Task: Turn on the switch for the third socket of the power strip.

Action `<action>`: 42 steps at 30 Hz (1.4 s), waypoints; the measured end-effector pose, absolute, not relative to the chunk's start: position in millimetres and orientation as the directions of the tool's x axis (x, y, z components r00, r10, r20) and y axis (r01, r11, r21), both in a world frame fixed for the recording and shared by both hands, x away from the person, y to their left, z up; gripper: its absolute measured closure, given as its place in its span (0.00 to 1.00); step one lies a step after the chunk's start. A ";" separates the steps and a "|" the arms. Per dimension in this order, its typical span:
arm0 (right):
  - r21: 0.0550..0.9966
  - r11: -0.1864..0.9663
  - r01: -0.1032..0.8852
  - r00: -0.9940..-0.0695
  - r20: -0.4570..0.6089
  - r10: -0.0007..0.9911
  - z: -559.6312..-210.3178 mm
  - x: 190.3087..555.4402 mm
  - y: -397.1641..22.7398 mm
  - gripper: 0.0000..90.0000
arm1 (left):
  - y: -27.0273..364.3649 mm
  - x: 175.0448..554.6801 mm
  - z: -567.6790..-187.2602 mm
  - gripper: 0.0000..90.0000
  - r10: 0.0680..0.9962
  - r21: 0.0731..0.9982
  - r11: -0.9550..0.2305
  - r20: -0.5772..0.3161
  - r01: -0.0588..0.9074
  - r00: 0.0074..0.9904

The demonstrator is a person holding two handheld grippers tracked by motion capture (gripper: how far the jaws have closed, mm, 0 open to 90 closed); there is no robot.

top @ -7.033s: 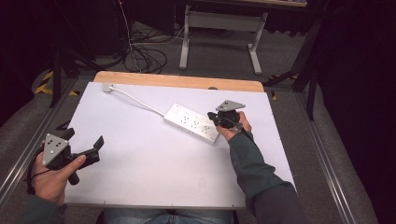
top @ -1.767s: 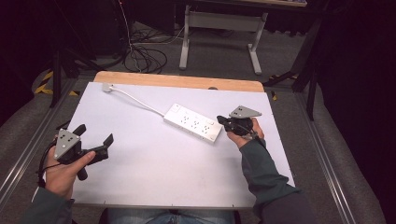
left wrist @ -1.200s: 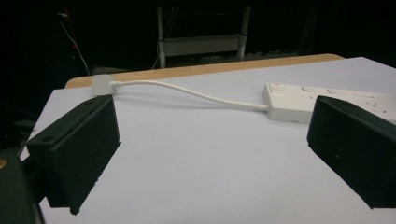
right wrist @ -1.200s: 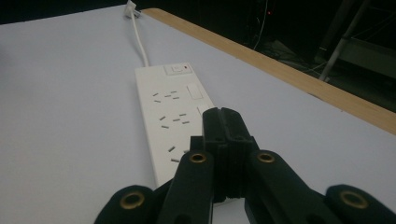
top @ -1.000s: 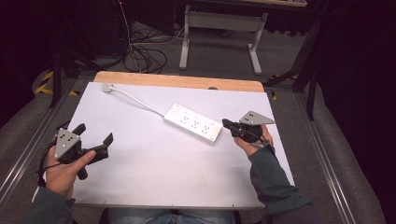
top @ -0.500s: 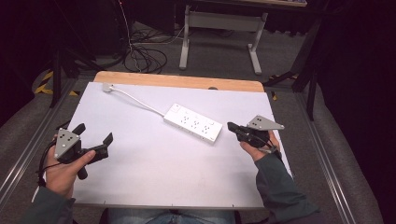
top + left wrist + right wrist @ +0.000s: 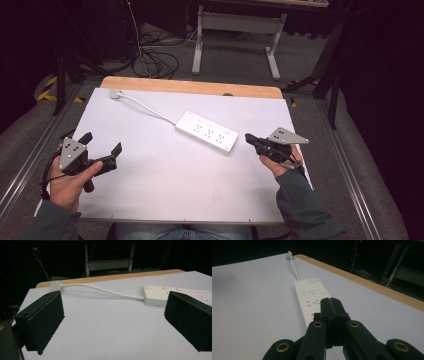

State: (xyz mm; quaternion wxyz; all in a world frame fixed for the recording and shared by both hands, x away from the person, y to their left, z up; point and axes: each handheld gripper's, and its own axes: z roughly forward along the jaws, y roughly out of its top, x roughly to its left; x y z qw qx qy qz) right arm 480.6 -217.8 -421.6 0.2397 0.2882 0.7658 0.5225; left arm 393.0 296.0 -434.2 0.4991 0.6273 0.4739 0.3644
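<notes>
A white power strip (image 7: 206, 131) lies slantwise in the middle of the white table (image 7: 165, 185), its cord (image 7: 145, 107) running to a plug (image 7: 115, 93) at the far left corner. My right gripper (image 7: 249, 139) hovers just right of the strip's near end, jaws pressed together with nothing between them; in the right gripper view its tips (image 7: 331, 301) sit over the strip (image 7: 312, 300). My left gripper (image 7: 102, 145) rests at the table's left side, jaws wide apart and empty. The left gripper view shows the strip (image 7: 160, 291) and cord (image 7: 100, 288) beyond its fingers (image 7: 40, 317).
A wooden strip (image 7: 190, 87) edges the table's far side. Beyond it stand a metal table frame (image 7: 235, 30) and loose cables (image 7: 155, 55) on the grey floor. Metal rails (image 7: 30, 160) run along both sides of the table.
My right gripper has drawn back rightward from the power strip's end toward the table's right edge, staying shut. The left gripper and the strip have held still.
</notes>
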 end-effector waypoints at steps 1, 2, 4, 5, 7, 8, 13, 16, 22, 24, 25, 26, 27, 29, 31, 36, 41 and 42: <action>0.939 0.288 0.188 -0.721 -0.067 0.689 -421.5 480.3 -217.5 1.00 | 296.2 393.0 -434.2 0.03 0.958 0.972 -0.051 -0.017 0.231 0.285; 0.940 0.287 0.186 -0.724 -0.067 0.687 -421.2 479.7 -217.1 1.00 | 296.5 393.0 -434.2 0.03 0.959 0.972 -0.049 -0.020 0.231 0.284; 0.942 0.284 0.181 -0.723 -0.068 0.688 -420.8 478.4 -217.0 1.00 | 297.4 392.8 -434.1 0.03 0.959 0.971 -0.047 -0.021 0.234 0.282; 0.943 0.278 0.181 -0.725 -0.063 0.686 -420.7 477.7 -217.3 1.00 | 297.6 392.8 -434.1 0.03 0.959 0.971 -0.046 -0.023 0.234 0.282; 0.946 0.273 0.176 -0.724 -0.063 0.687 -420.1 475.8 -218.6 1.00 | 297.9 393.0 -434.0 0.03 0.959 0.971 -0.046 -0.022 0.233 0.281; 0.947 0.270 0.175 -0.725 -0.061 0.686 -419.9 474.6 -219.3 1.00 | 297.9 392.8 -433.8 0.03 0.960 0.971 -0.046 -0.022 0.233 0.280; 0.952 0.257 0.167 -0.728 -0.057 0.684 -419.2 470.7 -220.4 1.00 | 297.4 392.0 -433.3 0.03 0.959 0.972 -0.050 -0.017 0.229 0.282; 0.953 0.254 0.163 -0.732 -0.056 0.679 -419.4 470.6 -220.9 1.00 | 297.8 392.4 -433.7 0.03 0.960 0.972 -0.046 -0.021 0.232 0.279; 0.962 0.233 0.144 -0.740 -0.052 0.671 -417.7 464.7 -225.4 1.00 | 297.9 392.3 -433.7 0.04 0.960 0.972 -0.049 -0.017 0.228 0.279; 0.964 0.225 0.145 -0.742 -0.045 0.669 -418.0 462.2 -227.5 1.00 | 297.8 392.2 -433.6 0.04 0.960 0.972 -0.050 -0.016 0.228 0.279; 0.964 0.223 0.144 -0.741 -0.044 0.670 -418.4 461.2 -228.4 1.00 | 297.8 392.2 -433.6 0.04 0.960 0.972 -0.050 -0.016 0.228 0.279; 0.964 0.223 0.146 -0.741 -0.043 0.671 -418.5 460.8 -229.4 1.00 | 297.7 392.1 -433.5 0.04 0.960 0.972 -0.052 -0.015 0.229 0.279; 0.965 0.217 0.146 -0.742 -0.038 0.669 -418.9 460.6 -230.0 1.00 | 297.7 392.1 -433.5 0.04 0.960 0.972 -0.053 -0.014 0.229 0.281; 0.966 0.216 0.142 -0.742 -0.040 0.669 -418.8 460.1 -231.0 0.98 | 297.6 392.2 -433.6 0.04 0.960 0.972 -0.054 -0.013 0.230 0.281; 0.967 0.214 0.137 -0.746 -0.042 0.665 -419.0 459.8 -230.9 0.94 | 297.8 392.5 -433.8 0.04 0.960 0.972 -0.053 -0.014 0.231 0.280; 0.972 0.195 0.135 -0.743 -0.031 0.668 -419.4 458.6 -230.7 0.82 | 297.7 392.2 -433.7 0.04 0.960 0.972 -0.054 -0.013 0.230 0.279; 0.971 0.196 0.138 -0.740 -0.030 0.671 -420.5 458.6 -231.3 0.77 | 297.8 392.4 -433.8 0.04 0.960 0.972 -0.053 -0.014 0.231 0.279; 0.971 0.194 0.137 -0.742 -0.029 0.670 -420.9 458.8 -231.1 0.75 | 297.9 392.4 -433.8 0.04 0.960 0.972 -0.054 -0.013 0.231 0.280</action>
